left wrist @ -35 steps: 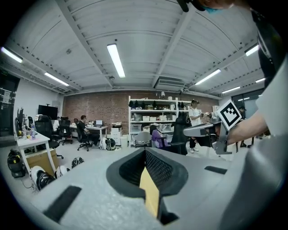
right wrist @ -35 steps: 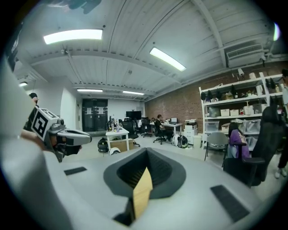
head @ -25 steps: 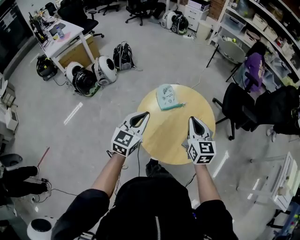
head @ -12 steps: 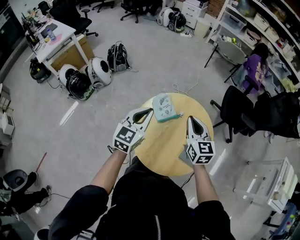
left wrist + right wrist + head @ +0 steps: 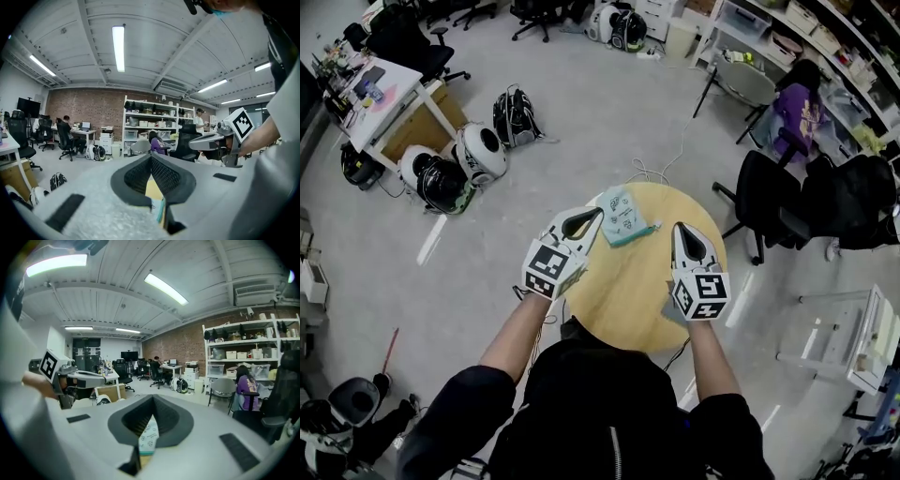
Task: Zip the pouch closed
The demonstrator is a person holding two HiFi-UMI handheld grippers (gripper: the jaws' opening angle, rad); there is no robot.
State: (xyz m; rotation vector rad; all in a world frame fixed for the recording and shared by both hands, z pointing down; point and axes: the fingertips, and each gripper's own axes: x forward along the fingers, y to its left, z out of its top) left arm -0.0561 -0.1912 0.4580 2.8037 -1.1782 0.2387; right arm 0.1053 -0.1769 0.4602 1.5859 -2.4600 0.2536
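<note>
A mint-green patterned pouch [image 5: 623,217] lies on the far part of a round wooden table [image 5: 642,291]. My left gripper [image 5: 597,215] is shut and empty, its tip just left of the pouch's near corner. My right gripper [image 5: 679,228] is also shut and empty, a short way right of the pouch. In the left gripper view the closed jaws [image 5: 151,157] frame a strip of the pouch [image 5: 160,210] below them. The right gripper view shows its closed jaws [image 5: 152,398] with the pouch [image 5: 149,433] visible through the gap underneath.
A black office chair [image 5: 767,199] stands to the right of the table, with a person in purple [image 5: 791,105] beyond it. A backpack [image 5: 512,116] and round helmets [image 5: 478,150] lie on the floor at the left. A desk [image 5: 382,89] stands at far left.
Both grippers have moved forward over the table toward the pouch, staying shut. The left tip now sits right beside the pouch.
</note>
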